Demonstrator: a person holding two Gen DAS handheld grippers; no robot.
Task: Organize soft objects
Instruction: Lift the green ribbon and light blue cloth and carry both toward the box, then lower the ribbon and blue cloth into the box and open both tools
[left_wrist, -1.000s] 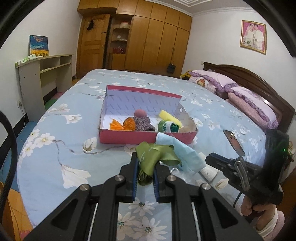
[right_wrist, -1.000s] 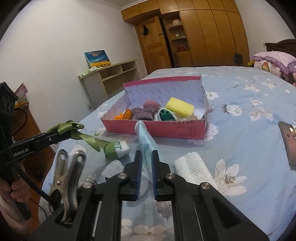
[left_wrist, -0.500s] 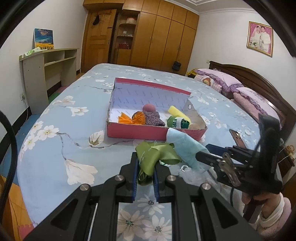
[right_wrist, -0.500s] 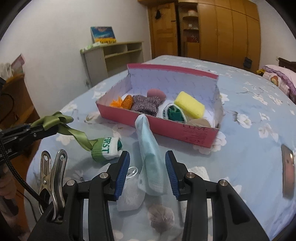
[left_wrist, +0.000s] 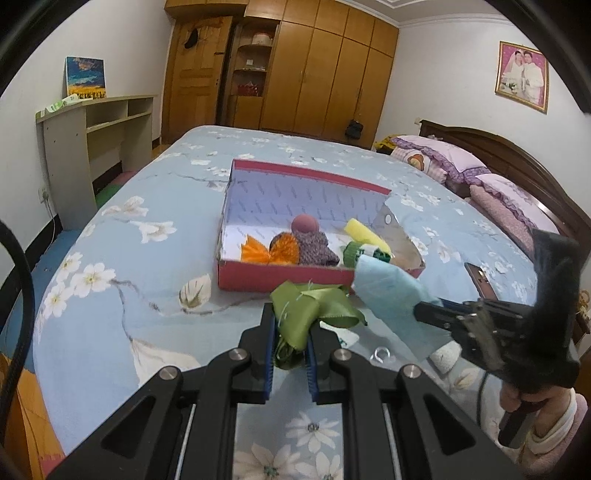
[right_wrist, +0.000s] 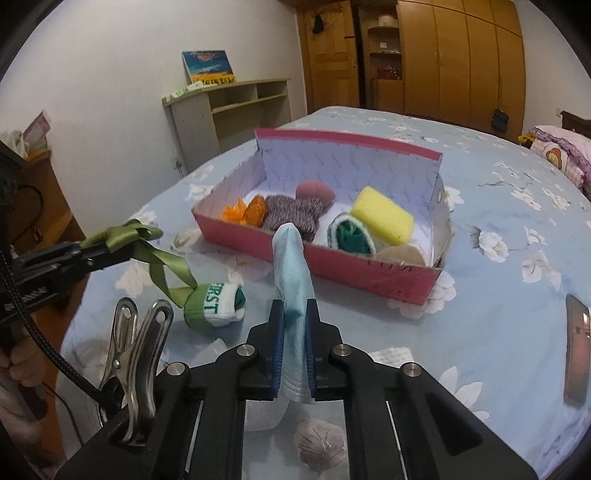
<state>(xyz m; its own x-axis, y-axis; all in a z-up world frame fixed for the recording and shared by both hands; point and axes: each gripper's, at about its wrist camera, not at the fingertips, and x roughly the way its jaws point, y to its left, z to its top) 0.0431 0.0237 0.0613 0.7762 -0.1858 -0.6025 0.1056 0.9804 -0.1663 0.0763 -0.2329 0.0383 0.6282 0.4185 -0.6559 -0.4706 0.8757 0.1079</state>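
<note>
Over the bed's near edge, the left wrist view shows the left tongs (left_wrist: 290, 332) clamped on a green ribbon (left_wrist: 314, 301), just short of the pink box (left_wrist: 280, 275); the right tongs (left_wrist: 424, 308) hold a blue cloth (left_wrist: 391, 295). The right wrist view alone shows the ribbon's rolled sock (right_wrist: 218, 304) on the bed (right_wrist: 498, 221), and a phone (right_wrist: 576, 350) near the right edge.

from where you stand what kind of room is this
A home bedroom, quite clearly: the work surface is a bed with a floral blue cover, pillows rest against a dark wooden headboard, and a built-in wooden wardrobe fills the far wall.
</note>
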